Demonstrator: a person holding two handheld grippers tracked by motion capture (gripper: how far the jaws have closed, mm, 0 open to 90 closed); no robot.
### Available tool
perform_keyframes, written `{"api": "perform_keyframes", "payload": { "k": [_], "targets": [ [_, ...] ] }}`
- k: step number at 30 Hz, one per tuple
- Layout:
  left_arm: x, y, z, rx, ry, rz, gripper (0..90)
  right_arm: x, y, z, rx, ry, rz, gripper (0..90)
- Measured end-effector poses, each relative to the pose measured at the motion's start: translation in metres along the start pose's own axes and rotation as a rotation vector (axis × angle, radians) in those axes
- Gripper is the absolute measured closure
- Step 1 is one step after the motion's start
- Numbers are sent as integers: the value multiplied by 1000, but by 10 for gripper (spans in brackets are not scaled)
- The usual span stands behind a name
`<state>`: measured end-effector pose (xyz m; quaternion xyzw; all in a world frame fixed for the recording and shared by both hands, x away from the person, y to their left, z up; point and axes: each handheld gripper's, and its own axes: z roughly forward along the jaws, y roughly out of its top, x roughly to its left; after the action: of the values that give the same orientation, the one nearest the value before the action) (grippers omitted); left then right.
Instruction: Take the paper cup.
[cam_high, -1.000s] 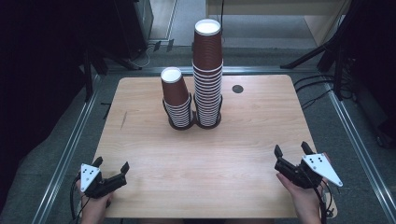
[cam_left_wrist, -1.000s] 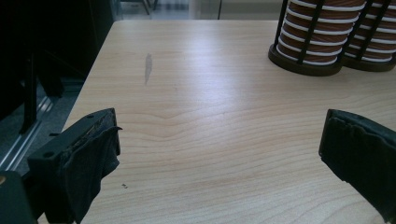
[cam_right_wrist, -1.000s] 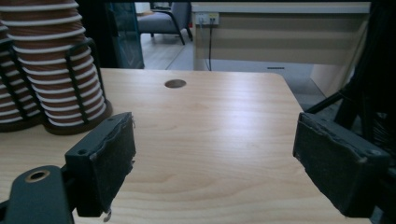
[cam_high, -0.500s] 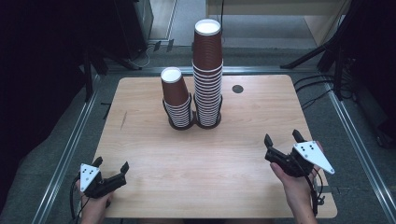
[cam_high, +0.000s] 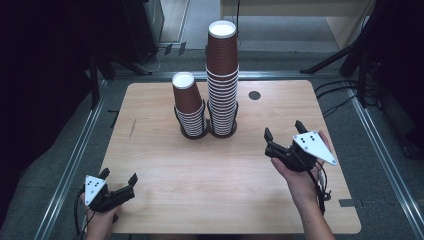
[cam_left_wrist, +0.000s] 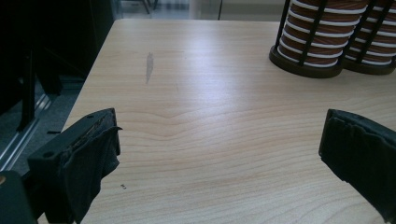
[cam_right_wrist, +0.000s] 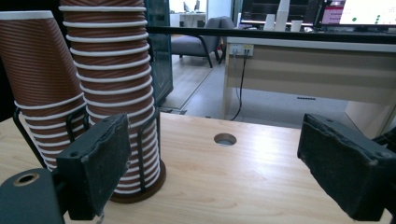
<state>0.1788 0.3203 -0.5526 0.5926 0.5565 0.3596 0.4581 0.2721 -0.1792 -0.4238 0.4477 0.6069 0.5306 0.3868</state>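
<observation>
**Two cup stacks on a pale wooden table, both grippers empty**

We see a light wooden table with rounded corners (cam_high: 165, 175) standing on grey floor, framed by metal rails at either side. A small round hole (cam_high: 254, 95) sits in the tabletop near the far edge, and a faint grey smear (cam_left_wrist: 149, 66) marks the wood on the left. Beyond the table lie a beige desk, a grey chair and lit monitors.

Near the far middle stand the tall stack of ribbed brown paper cups (cam_high: 222, 80) and, touching it on the left, the short stack of ribbed brown paper cups (cam_high: 188, 106), each in a black wire holder.

Our left gripper (cam_high: 118, 185) rests at the near left corner, jaws spread wide with nothing between them. Our right gripper (cam_high: 284, 132) hangs above the right side, well apart from the stacks; its jaws have just been opening and stand apart, holding nothing.
</observation>
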Motion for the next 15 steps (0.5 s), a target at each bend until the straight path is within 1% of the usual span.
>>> {"api": "perform_keyframes", "payload": {
  "k": [3,6,7,11,15],
  "targets": [
    [0,0,0,0,0,-3,0,7,8,8,-11,11,-10,106],
    [1,0,0,1,1,-7,0,10,12,12,-17,18,-14,110],
    [1,0,0,2,1,-6,0,14,17,17,-19,23,-16,110],
    [0,0,0,3,0,-5,0,20,22,23,-27,36,-22,114],
    [1,0,0,2,-1,-8,0,29,27,32,-31,50,-41,120]
  ]
}}
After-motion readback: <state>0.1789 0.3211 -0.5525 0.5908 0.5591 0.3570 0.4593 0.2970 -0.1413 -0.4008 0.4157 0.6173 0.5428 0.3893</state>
